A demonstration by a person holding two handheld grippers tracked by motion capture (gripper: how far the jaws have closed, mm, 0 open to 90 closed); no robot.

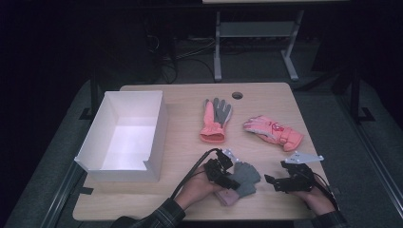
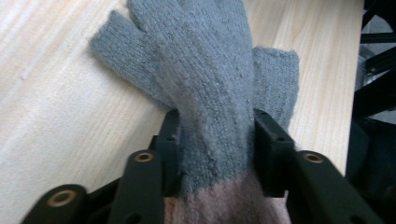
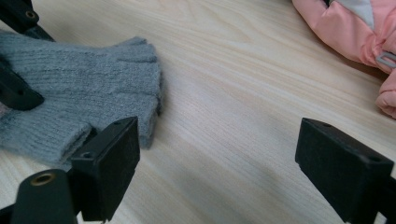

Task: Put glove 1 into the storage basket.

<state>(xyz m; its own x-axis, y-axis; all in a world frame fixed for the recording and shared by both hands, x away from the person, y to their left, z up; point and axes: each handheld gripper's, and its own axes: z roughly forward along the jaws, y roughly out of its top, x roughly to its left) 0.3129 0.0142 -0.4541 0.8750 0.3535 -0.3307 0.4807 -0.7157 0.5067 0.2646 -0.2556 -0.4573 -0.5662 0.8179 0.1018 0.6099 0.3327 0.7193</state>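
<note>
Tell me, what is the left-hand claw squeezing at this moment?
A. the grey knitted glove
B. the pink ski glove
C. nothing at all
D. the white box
A: in the left gripper view the two black jaws of the left gripper press in on both sides of the grey knitted glove, bunching it, while the white box and the pink ski glove lie apart from it on the table.

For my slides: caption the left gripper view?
Left tongs shut on a grey knit glove above its pink cuff, on the wooden table.
</note>
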